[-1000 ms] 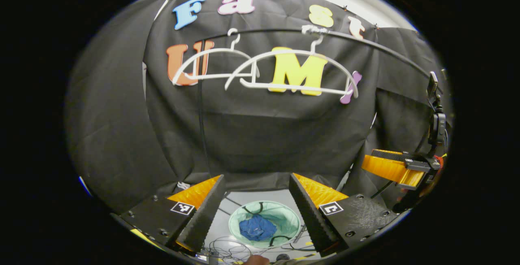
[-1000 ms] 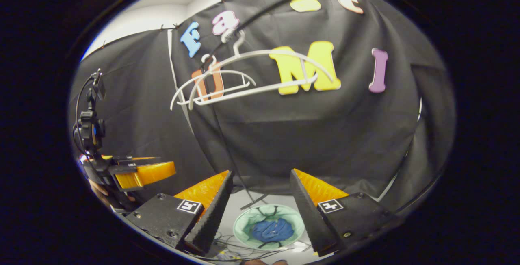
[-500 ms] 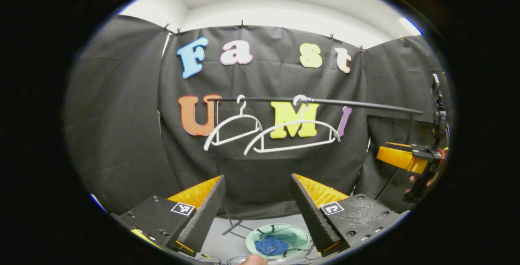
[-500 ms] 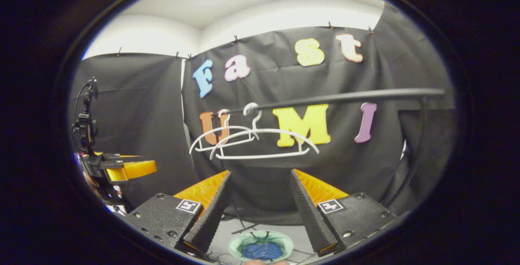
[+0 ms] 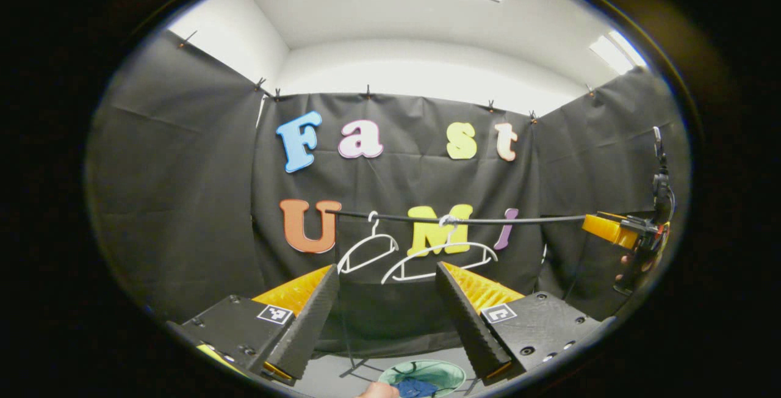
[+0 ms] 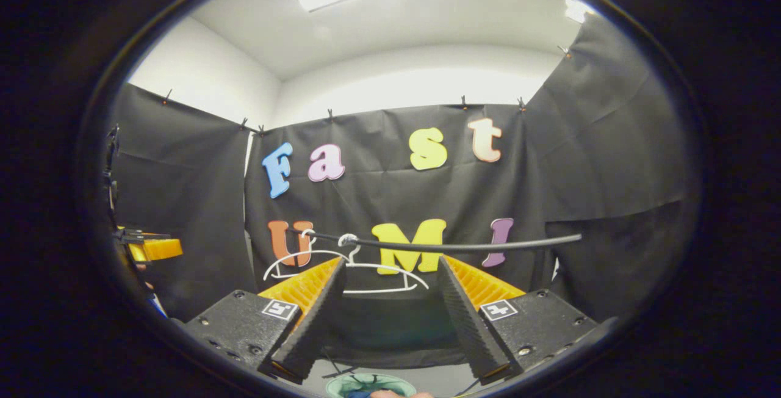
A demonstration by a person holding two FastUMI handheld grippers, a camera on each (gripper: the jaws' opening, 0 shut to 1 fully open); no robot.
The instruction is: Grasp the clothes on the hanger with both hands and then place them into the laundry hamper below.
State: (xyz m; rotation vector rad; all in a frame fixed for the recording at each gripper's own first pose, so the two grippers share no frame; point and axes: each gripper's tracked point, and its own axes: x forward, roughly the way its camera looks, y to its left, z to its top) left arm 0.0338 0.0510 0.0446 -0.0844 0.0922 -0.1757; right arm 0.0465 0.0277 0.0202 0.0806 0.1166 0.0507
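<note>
Blue clothes (image 5: pixel 417 388) in hamper (image 5: pixel 448 373); hangers (image 5: pixel 436 257) bare.

Ridged jaws, black bodies (square markers)

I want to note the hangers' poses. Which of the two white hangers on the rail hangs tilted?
The smaller left hanger: its bottom bar slopes up to the right, while the wider right hanger on the rail hangs almost level.

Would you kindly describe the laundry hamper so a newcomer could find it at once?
Start at the black rail with two bare white hangers. On the floor below sits the laundry hamper, round and pale green, with blue clothes inside.
</note>
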